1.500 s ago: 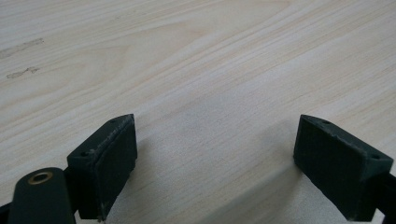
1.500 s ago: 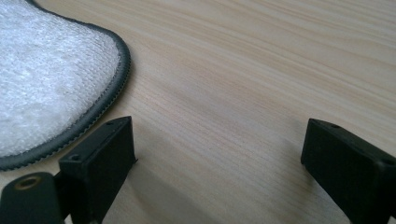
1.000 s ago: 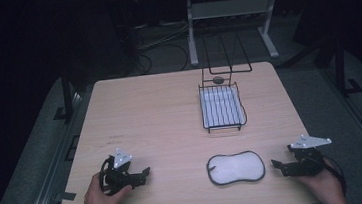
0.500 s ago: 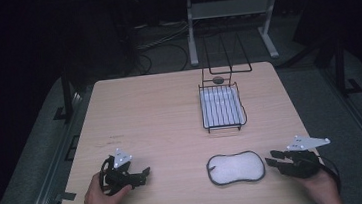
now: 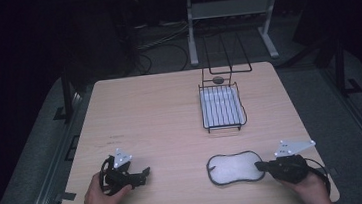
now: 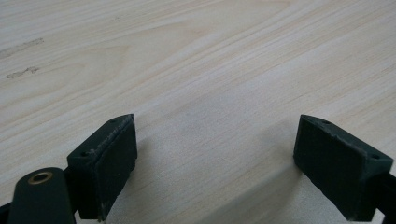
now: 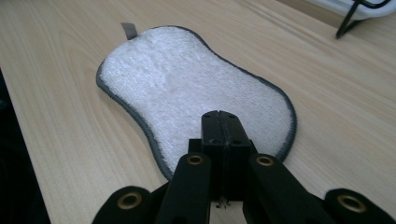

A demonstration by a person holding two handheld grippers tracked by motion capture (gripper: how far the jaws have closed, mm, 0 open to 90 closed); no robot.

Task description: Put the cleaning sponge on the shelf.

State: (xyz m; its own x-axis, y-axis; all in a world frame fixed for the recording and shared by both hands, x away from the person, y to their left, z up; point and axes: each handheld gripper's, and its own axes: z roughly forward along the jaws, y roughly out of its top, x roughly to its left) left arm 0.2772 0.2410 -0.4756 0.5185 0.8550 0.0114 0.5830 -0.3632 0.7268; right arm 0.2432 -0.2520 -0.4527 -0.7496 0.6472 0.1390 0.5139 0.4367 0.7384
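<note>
Right gripper view puts the white terry pad with its dark grey stitched border (image 7: 187, 95) flat on the pale wooden table (image 7: 70, 140), its near edge under my right gripper (image 7: 219, 116), whose jaws have just been closing and now meet over it, though I cannot tell if they pinch any cloth. If they caught nothing, lifting leaves it lying there. My left gripper (image 5: 143, 173) rests released, well apart, with the black wire rack (image 5: 222, 108) beyond.

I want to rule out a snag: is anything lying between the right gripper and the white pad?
Nothing visible. The right gripper, jaws just closed, sits at the pad's near edge, with only bare table around.
</note>
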